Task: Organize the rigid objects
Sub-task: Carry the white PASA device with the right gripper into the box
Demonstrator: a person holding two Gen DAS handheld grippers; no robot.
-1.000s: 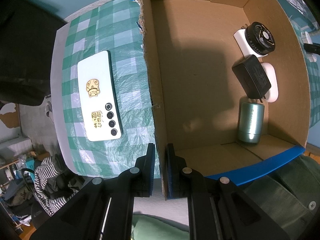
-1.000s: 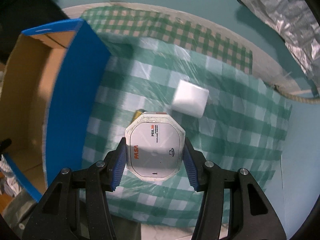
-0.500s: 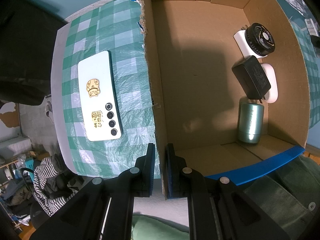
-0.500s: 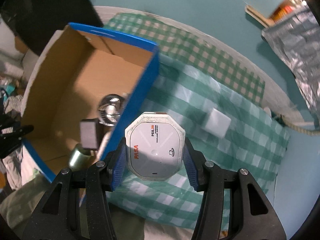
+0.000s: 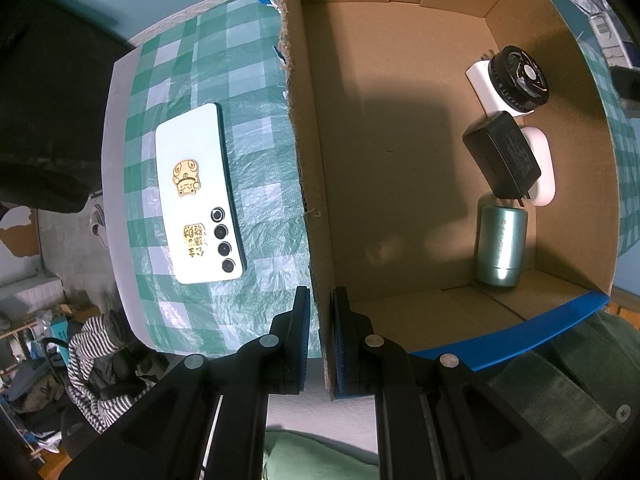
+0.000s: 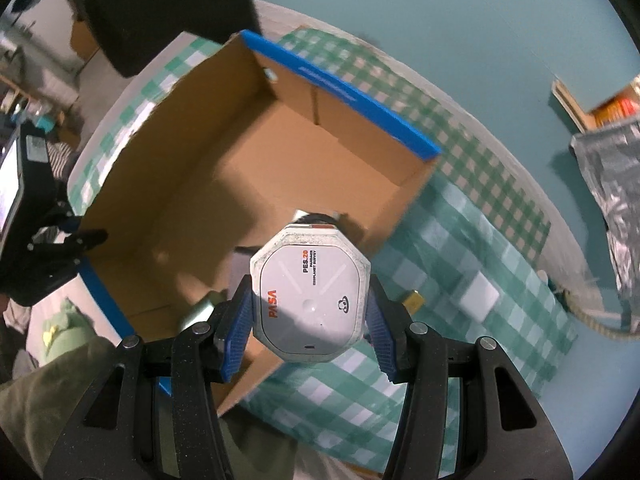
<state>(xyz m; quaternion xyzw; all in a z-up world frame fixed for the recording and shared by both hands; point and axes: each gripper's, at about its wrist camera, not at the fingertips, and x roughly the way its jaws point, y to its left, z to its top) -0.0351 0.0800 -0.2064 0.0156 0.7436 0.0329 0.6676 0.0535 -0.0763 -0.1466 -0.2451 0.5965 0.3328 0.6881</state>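
A white octagonal gadget [image 6: 311, 296] with orange lettering hangs above the near right corner of an open cardboard box [image 6: 224, 184], clamped across two opposite flat sides by the right gripper [image 6: 310, 314], whose blue ribbed pads press its edges. It looks like a hard, smooth plastic shell, probably light and rigid; those flat sides give the surest hold, as the rounded corners could slip. Inside the box, along its right wall, lie a green cylinder [image 5: 501, 245], a black adapter [image 5: 503, 153] and a black round disc [image 5: 519, 75]. The left gripper [image 5: 320, 336] pinches the box's left wall. A phone [image 5: 199, 196] lies left of the box on the checked cloth [image 5: 256, 92].
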